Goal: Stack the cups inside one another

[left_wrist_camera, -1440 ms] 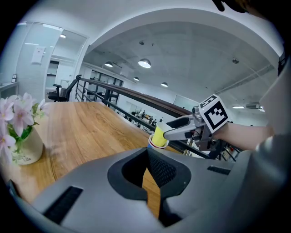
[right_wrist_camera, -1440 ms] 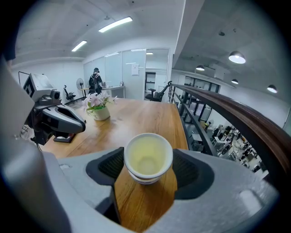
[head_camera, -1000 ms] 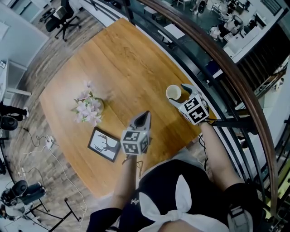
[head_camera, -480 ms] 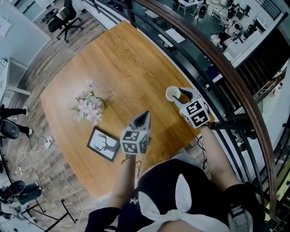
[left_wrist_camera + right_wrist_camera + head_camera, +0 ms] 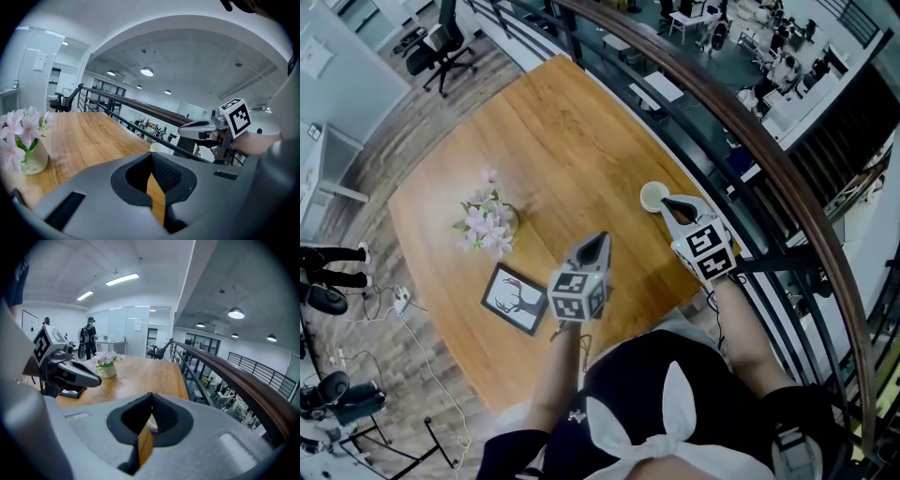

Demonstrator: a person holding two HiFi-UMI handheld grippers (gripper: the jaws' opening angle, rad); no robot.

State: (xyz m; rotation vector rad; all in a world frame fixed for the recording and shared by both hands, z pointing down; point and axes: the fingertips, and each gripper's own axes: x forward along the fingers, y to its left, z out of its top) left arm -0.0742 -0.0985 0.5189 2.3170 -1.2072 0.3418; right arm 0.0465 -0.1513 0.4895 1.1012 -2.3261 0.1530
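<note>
1. Only one cup (image 5: pixel 654 197) shows on the tabletop (image 5: pixel 572 141). It stands upright near the edge by the railing, well apart from the flower vase (image 5: pixel 487 223) and the picture frame (image 5: pixel 515 298).
2. No loose cup lies anywhere in view, so the nesting looks finished. How many cups sit inside that one cannot be told from these views.
3. The right tool (image 5: pixel 673 203) has its jaws pressed together with nothing between them. Its tip hangs just beside the cup and does not hold it. In its own view the cup's rim shows beyond the shut jaws, not gripped.
4. The left tool (image 5: pixel 597 246) is also closed on nothing. It hovers over the middle of the tabletop, away from the cup.
5. What is left appears to be little: perhaps drawing both tools back.
6. Compared with a second ago, the right tool's jaws stood wide by the cup's rim then. They have just been closing, empty, and the tool now sits a little back from the cup.
7. The cup, vase and frame keep their places, and the left tool has hardly shifted.
</note>
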